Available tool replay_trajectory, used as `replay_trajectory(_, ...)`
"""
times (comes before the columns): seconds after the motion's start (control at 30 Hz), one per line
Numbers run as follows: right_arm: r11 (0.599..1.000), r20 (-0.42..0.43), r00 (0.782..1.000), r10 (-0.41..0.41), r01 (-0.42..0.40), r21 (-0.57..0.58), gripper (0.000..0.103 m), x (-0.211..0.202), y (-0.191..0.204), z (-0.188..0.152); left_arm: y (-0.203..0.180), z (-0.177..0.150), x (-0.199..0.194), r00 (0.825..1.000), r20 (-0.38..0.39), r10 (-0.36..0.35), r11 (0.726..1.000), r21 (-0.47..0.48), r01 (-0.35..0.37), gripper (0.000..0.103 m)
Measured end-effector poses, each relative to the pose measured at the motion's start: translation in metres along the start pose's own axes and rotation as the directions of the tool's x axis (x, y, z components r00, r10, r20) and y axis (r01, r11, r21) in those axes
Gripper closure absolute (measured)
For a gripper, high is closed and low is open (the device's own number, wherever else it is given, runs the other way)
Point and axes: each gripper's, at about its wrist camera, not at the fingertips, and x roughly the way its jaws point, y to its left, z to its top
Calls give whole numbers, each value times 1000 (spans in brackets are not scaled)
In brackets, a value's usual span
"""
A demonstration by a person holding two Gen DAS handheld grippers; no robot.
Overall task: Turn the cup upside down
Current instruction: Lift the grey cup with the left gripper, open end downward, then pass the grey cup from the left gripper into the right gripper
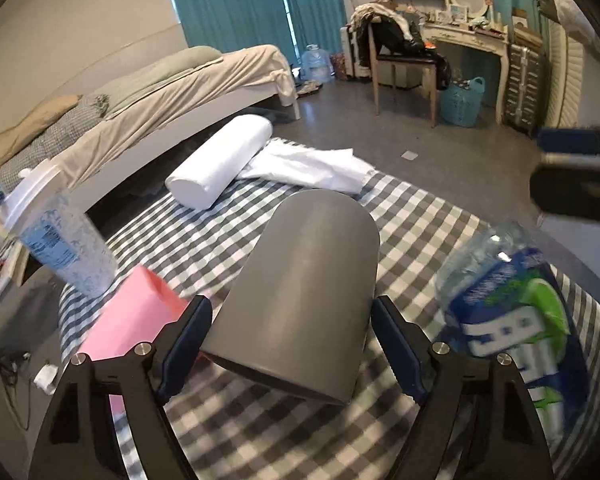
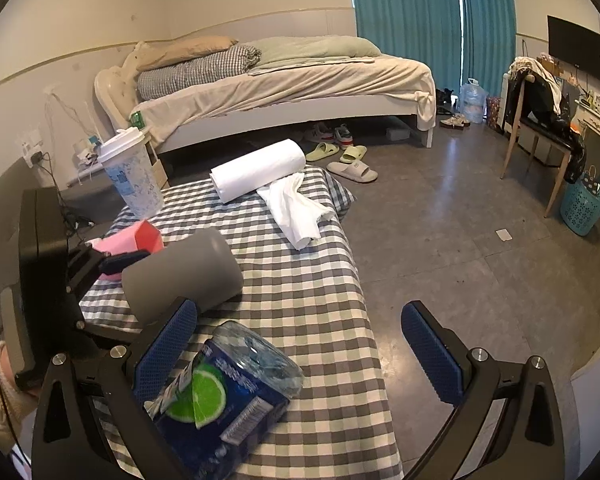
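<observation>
A plain grey cup (image 1: 304, 292) is held tilted above the checked tablecloth, its closed end pointing away and its rim toward the camera. My left gripper (image 1: 290, 344) is shut on the cup near its rim, one blue pad on each side. In the right wrist view the cup (image 2: 180, 276) lies nearly sideways in the left gripper's fingers (image 2: 120, 260). My right gripper (image 2: 300, 356) is open and empty, above the table's right edge, near a water bottle (image 2: 224, 392).
On the checked table (image 2: 308, 296) stand a lidded drink cup (image 2: 132, 176), a pink box (image 2: 132, 240), a white paper roll (image 2: 260, 168) and a white cloth (image 2: 296, 208). The blue-labelled bottle (image 1: 516, 304) stands right of the cup. A bed and floor lie beyond.
</observation>
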Motion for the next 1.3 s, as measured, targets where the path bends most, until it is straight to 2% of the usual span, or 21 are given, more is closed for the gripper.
replay_trajectory(0.1, 1000, 18, 1000, -1, 1, 2, 0, -13, 1, 2, 0, -7, -16, 999, -26, 37, 998, -57, -38, 20)
replay_trajectory(0.27, 1000, 51, 999, 12, -12, 7, 0, -47, 8, 5, -4, -39, -54, 991, -102, 89, 981, -164, -105, 21)
replay_trajectory(0.4, 1000, 53, 998, 21, -21, -14, 0, -76, 19, -4, -15, -70, -91, 985, -149, 92, 950, -285, -132, 21)
replay_trajectory(0.5, 999, 39, 999, 31, -30, -36, 0, -97, 27, -20, -32, -91, -113, 979, -186, 86, 925, -350, -148, 21)
replay_trajectory(0.63, 997, 2, 999, 37, -36, -72, 0, -120, 33, -51, -58, -117, -137, 972, -222, 74, 878, -448, -169, 22)
replay_trajectory(0.77, 995, -56, 998, 25, -31, -90, 0, -135, 33, -84, -80, -122, -154, 972, -218, 86, 848, -496, -186, 24)
replay_trajectory(0.83, 996, -79, 997, 23, -30, -81, 0, -141, 29, -94, -85, -120, -160, 978, -200, 64, 839, -520, -162, 24)
replay_trajectory(0.93, 997, -89, 996, 8, -15, -77, 0, -150, 25, -100, -91, -116, -166, 983, -178, 38, 843, -523, -128, 21)
replay_trajectory(1.0, 996, -87, 996, -8, 0, -91, 0, -157, 25, -99, -92, -115, -170, 986, -167, 23, 846, -521, -108, 9)
replay_trajectory(1.17, 995, -72, 997, -10, 2, -102, 0, -174, 31, -94, -88, -122, -189, 991, -131, 16, 855, -512, -81, 9)
replay_trajectory(1.3, 993, -84, 996, -17, 7, -121, 0, -183, 45, -90, -67, -133, -218, 994, -91, 52, 850, -520, -92, 6)
